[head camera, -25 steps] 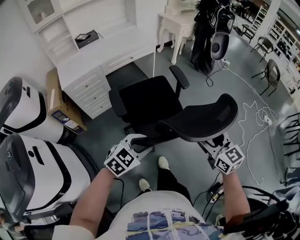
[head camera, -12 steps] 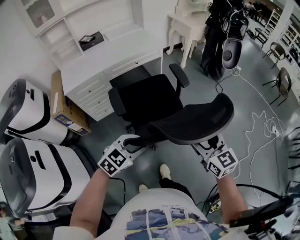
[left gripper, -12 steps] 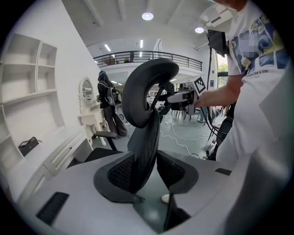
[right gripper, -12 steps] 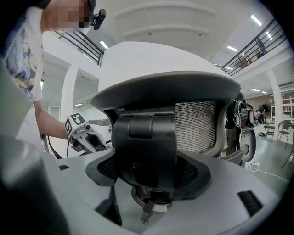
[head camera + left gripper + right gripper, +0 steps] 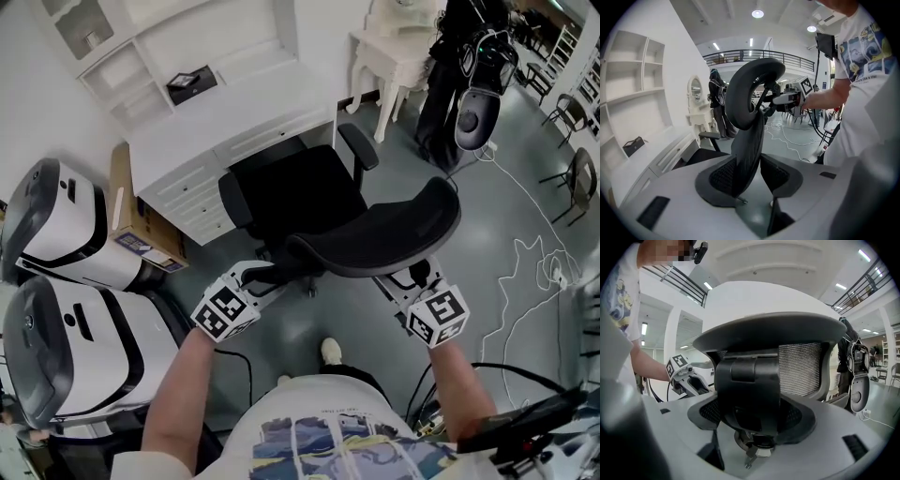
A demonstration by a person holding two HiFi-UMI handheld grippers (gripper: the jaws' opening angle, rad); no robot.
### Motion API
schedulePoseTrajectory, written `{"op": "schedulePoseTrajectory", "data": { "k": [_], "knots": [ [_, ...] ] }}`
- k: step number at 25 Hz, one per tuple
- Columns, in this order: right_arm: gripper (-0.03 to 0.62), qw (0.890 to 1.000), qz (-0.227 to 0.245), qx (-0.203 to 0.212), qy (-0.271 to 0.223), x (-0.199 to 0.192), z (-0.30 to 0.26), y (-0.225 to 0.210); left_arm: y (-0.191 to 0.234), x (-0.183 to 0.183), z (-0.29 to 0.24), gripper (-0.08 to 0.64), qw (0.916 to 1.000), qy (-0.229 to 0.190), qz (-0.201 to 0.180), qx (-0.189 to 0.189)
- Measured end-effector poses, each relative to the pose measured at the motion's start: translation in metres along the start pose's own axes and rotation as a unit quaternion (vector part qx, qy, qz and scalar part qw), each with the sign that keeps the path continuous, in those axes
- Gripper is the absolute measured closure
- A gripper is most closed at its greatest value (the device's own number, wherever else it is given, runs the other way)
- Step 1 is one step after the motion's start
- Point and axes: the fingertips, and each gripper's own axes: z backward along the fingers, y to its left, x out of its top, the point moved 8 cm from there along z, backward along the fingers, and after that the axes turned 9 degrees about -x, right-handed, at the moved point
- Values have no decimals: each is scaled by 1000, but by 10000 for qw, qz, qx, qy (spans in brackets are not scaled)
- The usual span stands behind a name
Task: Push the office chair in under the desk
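The black office chair (image 5: 298, 192) faces the white desk (image 5: 225, 108), its seat at the mouth of the kneehole and its curved mesh backrest (image 5: 380, 239) toward me. My left gripper (image 5: 251, 279) is at the backrest's left edge. In the left gripper view, my left gripper (image 5: 750, 173) has that edge (image 5: 747, 154) between its jaws, which are opening while both pads still touch it. My right gripper (image 5: 398, 281) is under the backrest's right side. In the right gripper view, my right gripper (image 5: 752, 416) is shut on the black bracket (image 5: 750, 390) behind the mesh.
Two white pod-shaped machines (image 5: 56, 225) (image 5: 70, 352) and a cardboard box (image 5: 136, 225) stand at the left of the chair. A white side table (image 5: 394, 56), black equipment (image 5: 473, 89) and floor cables (image 5: 534, 267) lie to the right. My shoe (image 5: 330, 352) is behind the chair.
The chair has rolled toward the desk, its seat now nearer the kneehole. Both grippers have moved forward with the backrest.
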Motion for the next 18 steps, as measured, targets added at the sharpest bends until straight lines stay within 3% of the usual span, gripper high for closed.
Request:
{"op": "schedulePoseTrajectory", "data": {
  "k": [18],
  "knots": [
    [265, 9998, 56, 171, -28, 22, -78, -30, 71, 14, -9, 370, 9979, 146, 396, 498]
  ]
}}
